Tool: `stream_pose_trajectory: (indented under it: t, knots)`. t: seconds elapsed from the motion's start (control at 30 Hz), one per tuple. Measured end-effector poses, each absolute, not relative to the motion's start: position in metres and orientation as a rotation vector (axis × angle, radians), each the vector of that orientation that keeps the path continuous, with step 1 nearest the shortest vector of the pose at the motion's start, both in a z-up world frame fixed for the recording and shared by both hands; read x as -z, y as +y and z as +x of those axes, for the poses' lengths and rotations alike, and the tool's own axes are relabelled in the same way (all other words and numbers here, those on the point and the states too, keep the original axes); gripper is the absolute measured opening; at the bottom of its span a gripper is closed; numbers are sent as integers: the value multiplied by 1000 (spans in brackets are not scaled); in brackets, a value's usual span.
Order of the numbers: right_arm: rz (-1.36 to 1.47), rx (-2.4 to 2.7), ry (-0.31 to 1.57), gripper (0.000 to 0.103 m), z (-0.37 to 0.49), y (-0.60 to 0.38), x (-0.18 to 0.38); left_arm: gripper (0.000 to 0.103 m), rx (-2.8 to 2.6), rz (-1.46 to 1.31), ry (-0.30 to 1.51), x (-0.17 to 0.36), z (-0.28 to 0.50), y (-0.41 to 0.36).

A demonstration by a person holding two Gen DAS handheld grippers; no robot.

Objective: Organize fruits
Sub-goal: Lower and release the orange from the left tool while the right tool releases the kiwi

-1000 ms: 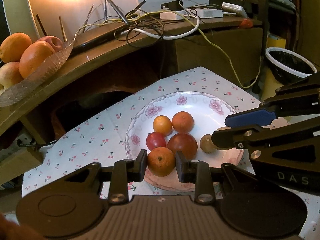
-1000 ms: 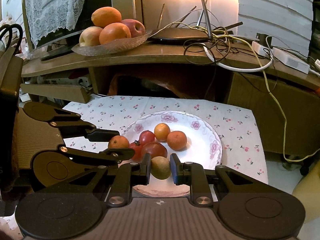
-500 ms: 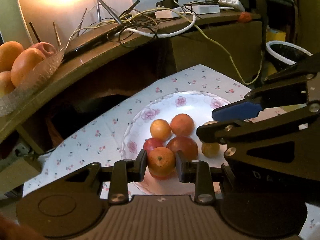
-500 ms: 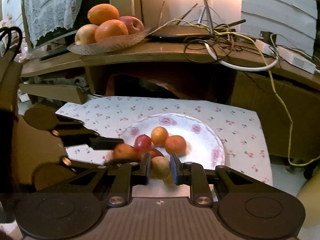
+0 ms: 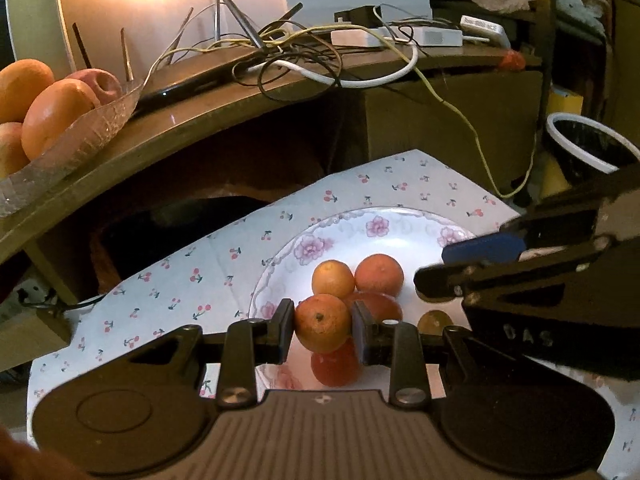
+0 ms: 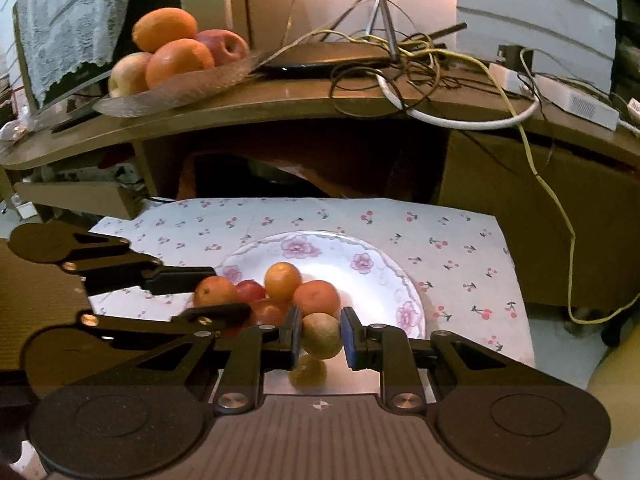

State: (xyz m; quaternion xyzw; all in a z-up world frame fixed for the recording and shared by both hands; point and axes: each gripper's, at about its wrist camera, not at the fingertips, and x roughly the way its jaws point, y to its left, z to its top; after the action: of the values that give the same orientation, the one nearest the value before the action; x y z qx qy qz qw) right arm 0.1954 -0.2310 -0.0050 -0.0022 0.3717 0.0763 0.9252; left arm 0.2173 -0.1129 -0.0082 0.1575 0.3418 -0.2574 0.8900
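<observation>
You had lifted both fruits clear of the floral plate (image 5: 332, 224): your left gripper (image 5: 323, 324) clamped an orange (image 5: 322, 322), your right gripper (image 6: 320, 334) a brownish fruit (image 6: 321, 335), both ready for sorting elsewhere.

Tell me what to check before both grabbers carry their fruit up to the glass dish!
1. Left gripper has its fingers on both sides of the small orange: ok.
2. Right gripper has the brownish fruit between its fingers: ok.
3. Held fruits lifted off the flowered plate: ok, their reflections show below them.
4. Grippers apart from each other: ok, but close.
5. Room in the glass dish on the shelf: cannot tell, it already holds big oranges and apples.
6. Tangled cables away from the dish: ok.
</observation>
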Motion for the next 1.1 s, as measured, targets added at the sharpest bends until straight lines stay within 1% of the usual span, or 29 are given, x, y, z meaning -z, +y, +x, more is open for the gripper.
stream_pose_trajectory:
  t: [0.43, 1.0, 1.1]
  knots:
    - [7, -151, 810, 23, 208, -237, 17, 36, 559, 267, 732, 8, 227, -109]
    - [-9, -215, 829, 24, 198, -237, 12, 36, 604, 315, 769, 12, 195, -107]
    - [-32, -242, 839, 26, 192, -236, 12, 36, 603, 313, 783, 14, 192, -106]
